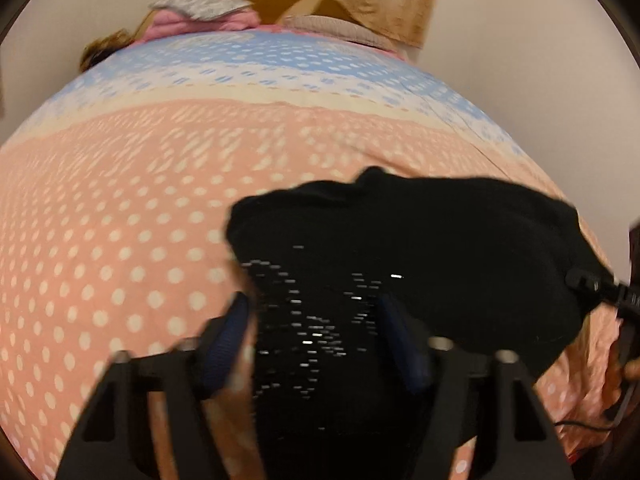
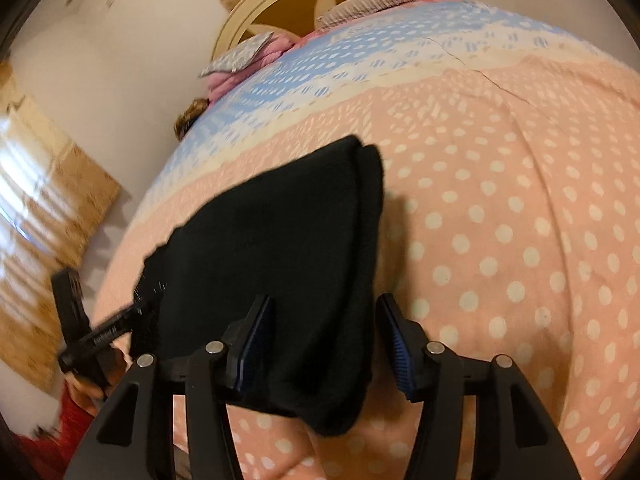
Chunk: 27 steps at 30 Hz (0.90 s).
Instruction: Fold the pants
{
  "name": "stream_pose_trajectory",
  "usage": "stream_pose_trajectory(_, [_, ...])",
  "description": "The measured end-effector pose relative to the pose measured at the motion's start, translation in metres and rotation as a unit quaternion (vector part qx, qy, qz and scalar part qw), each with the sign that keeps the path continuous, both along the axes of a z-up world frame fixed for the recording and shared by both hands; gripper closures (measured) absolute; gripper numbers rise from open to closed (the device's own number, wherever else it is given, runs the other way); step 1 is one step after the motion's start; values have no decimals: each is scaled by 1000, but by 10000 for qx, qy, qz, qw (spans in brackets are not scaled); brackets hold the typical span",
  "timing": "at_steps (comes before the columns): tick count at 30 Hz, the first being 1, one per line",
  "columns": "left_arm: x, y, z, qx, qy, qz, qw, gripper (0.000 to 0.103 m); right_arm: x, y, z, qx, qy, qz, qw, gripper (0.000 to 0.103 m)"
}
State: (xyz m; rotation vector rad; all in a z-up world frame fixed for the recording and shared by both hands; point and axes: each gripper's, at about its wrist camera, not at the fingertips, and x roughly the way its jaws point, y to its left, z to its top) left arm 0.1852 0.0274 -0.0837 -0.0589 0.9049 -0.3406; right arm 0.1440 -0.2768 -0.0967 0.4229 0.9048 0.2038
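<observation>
Straddling the near end of one pair of black pants (image 1: pixel 400 240), the left gripper (image 1: pixel 316 336) shows two blue-padded fingers (image 1: pixel 226 344), spread apart with dark cloth lying in the gap; the frame is blurred, and whether either pad presses the fabric cannot be told. The left pad sits at the pants' left edge, over the bedspread; the right pad lies over the black fabric itself.

In the right wrist view, the right gripper (image 2: pixel 326 344) likewise shows two blue-padded fingers (image 2: pixel 256 344), spread. The near right edge of the pants (image 2: pixel 280 248) lies between them, close against the left pad, while the right pad stands clear of the cloth, over the spotted cover.

The pants form a single folded bundle, lying flat on the bed, with two stacked layers visible at the far end in the right wrist view. The left gripper (image 2: pixel 104 328) appears there at the bundle's left edge, held in a hand (image 2: pixel 86 392) with a red sleeve (image 2: pixel 44 448) behind it. A black part of the right gripper (image 1: pixel 600 288) shows at the right edge of the left wrist view.

One bedspread (image 1: pixel 160 200) carries the bundle: peach with white dots nearest, then a cream band, then a blue dotted band. Beyond it lie one pink bundle of cloth (image 1: pixel 176 24) with one grey patterned piece (image 1: pixel 200 6) on top, and one striped pillow (image 1: pixel 332 26). One rounded cream-and-tan headboard (image 1: pixel 280 0) stands against the white wall (image 1: pixel 520 40).
</observation>
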Motion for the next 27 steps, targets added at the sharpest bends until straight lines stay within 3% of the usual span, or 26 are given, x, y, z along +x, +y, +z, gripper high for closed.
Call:
stream_pose_trajectory(1, [-3,-6,3,53,-92,-97,9999,67,2,4,1,-114,37,47,9999,49])
stream_pose_trajectory(2, [-6,-10,6,133,-199,-167,9996,86,4,8,2,-204,83,94,9997,64])
stream_pose_trajectory(3, [-8,-15,11,286,-369,-218,9987,89,6,11,3,-186,135,182,9996,72])
stream_pose_trajectory(6, [-6,-7,20,93,-481,-150,9987,90,8,22,12,-469,118,247,9985,77])
stream_pose_trajectory(10, [-1,15,40,-166,-669,18,9976,90,8,32,42,-435,-265,310,9982,77])
stream_pose_trajectory(13, [4,35,60,-140,-952,242,9951,90,22,56,67,-384,-545,617,9959,77])
stream_pose_trajectory(17, [14,80,85,264,-1406,821,9863,90,60,114,94,-281,-859,1276,9877,77])
stream_pose_trajectory(22, [27,154,98,654,-1536,1712,9710,90,120,202,112,-108,-1199,2052,9713,77])
stream_pose_trajectory(27, [40,205,74,1177,-1388,2382,9540,89,181,267,86,215,-1113,2469,9624,77])
